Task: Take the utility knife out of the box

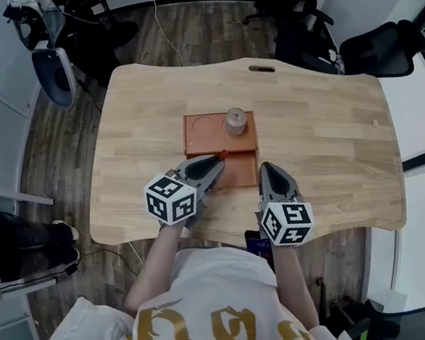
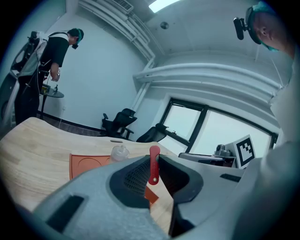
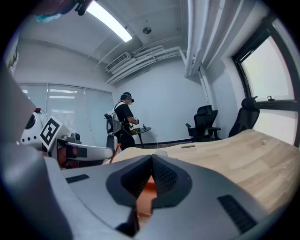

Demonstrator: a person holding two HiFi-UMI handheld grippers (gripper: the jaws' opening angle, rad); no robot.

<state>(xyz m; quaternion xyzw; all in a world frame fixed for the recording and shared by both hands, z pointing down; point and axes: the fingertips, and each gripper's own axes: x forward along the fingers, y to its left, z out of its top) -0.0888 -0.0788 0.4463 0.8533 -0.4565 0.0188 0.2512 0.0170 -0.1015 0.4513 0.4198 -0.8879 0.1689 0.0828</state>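
The red utility knife (image 2: 153, 164) is being gripped upright by the left hand-held gripper (image 1: 210, 163) over the orange box (image 1: 202, 135), toward the surface's (image 1: 323, 135) near edge, seemingly for lifting clear. The right hand-held gripper (image 1: 270, 175) is being held clenched and empty beside the box, apparently out of the way.

No legible text; gold lettering on person's shirt (image 1: 225, 333) too distorted to read.

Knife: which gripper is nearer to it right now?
Left. The left gripper is shut on the knife at the box's near edge; the right gripper sits shut to the knife's right, not touching.
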